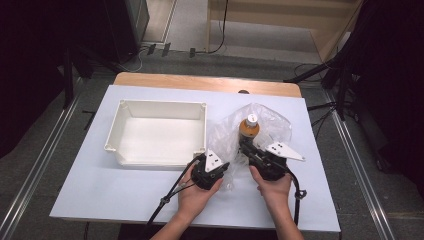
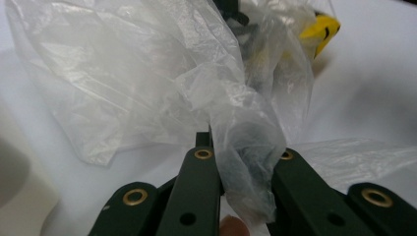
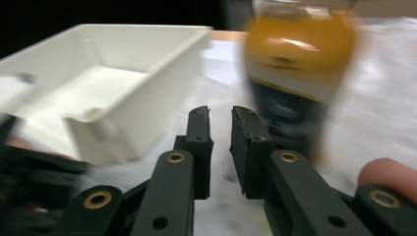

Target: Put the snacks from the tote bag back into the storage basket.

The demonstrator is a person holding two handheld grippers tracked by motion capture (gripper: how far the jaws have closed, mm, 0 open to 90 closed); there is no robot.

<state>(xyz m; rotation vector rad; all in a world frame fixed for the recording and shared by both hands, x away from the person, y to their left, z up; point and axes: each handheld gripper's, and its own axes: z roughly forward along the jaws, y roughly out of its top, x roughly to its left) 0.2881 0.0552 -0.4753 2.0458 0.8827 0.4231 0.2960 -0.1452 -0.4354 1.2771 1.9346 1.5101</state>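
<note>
Pinching clear plastic bag (image 2: 147, 83) in left tongs (image 2: 241, 147), orange bottle (image 1: 249, 128) inside, right tongs (image 3: 220, 123) slightly apart

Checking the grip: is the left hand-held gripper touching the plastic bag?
Touching. The left gripper view shows the left hand-held gripper pinching the plastic bag.

The high view looks forward and down from above the person's side onto the whole white-covered table (image 1: 90, 190). The left gripper view sits close, facing the crumpled clear plastic bag (image 2: 147, 83). The right gripper view, near table level, faces the orange-filled bottle (image 3: 295, 64) and white rectangular plastic tray (image 3: 123, 73); both appear in the high view
</note>
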